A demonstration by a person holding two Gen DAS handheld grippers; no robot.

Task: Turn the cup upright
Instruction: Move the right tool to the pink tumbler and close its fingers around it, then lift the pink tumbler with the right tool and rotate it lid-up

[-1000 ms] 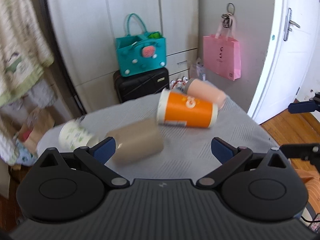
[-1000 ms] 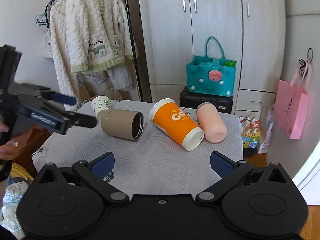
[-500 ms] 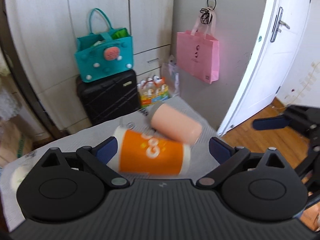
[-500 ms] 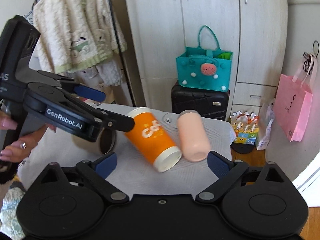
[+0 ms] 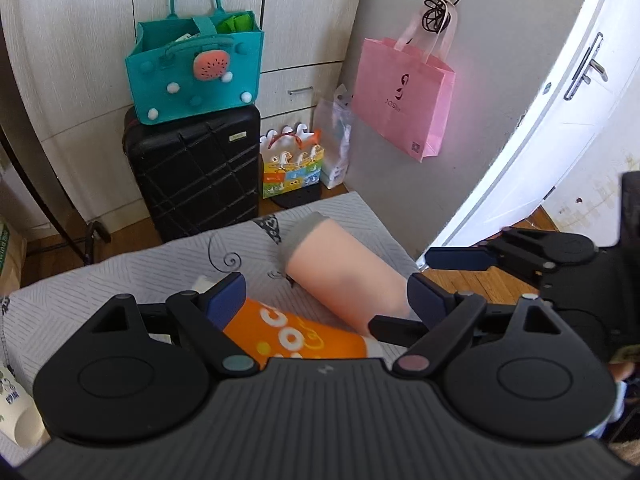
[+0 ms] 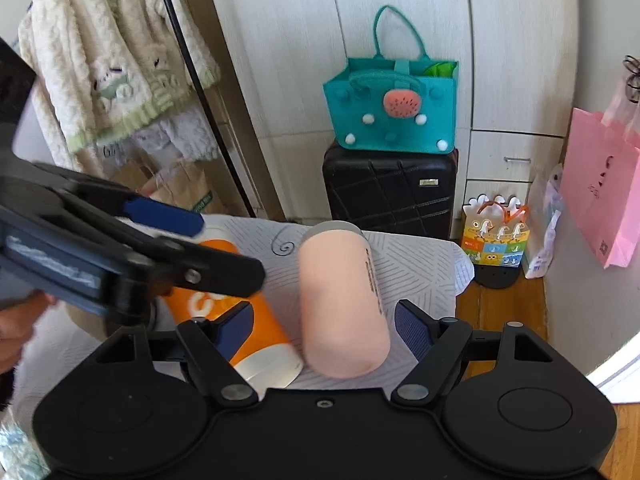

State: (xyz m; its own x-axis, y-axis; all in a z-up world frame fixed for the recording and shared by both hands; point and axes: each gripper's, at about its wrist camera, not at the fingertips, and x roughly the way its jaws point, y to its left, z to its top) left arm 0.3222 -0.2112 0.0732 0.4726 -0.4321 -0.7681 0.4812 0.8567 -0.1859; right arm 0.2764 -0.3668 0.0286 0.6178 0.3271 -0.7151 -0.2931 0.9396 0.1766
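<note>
A peach-pink cup (image 6: 340, 300) lies on its side on the cloth-covered table (image 6: 416, 268), grey base pointing away; it also shows in the left wrist view (image 5: 340, 276). An orange cup (image 6: 240, 320) lies on its side beside it, to the left, white rim toward me; it shows in the left wrist view (image 5: 296, 338) too. My right gripper (image 6: 324, 326) is open, its jaws on either side of the pink cup's near end. My left gripper (image 5: 326, 294) is open above both cups and shows in the right wrist view (image 6: 224, 250).
A white patterned cup (image 5: 16, 416) lies at the table's left edge. Behind the table stand a black suitcase (image 6: 390, 194) with a teal bag (image 6: 390, 108) on it, a pink bag (image 5: 402, 96) on the wall and a white door (image 5: 560, 120).
Both grippers have moved forward and to the right over the table. The right gripper's jaws now flank the pink cup. The brown cup has left both views.
</note>
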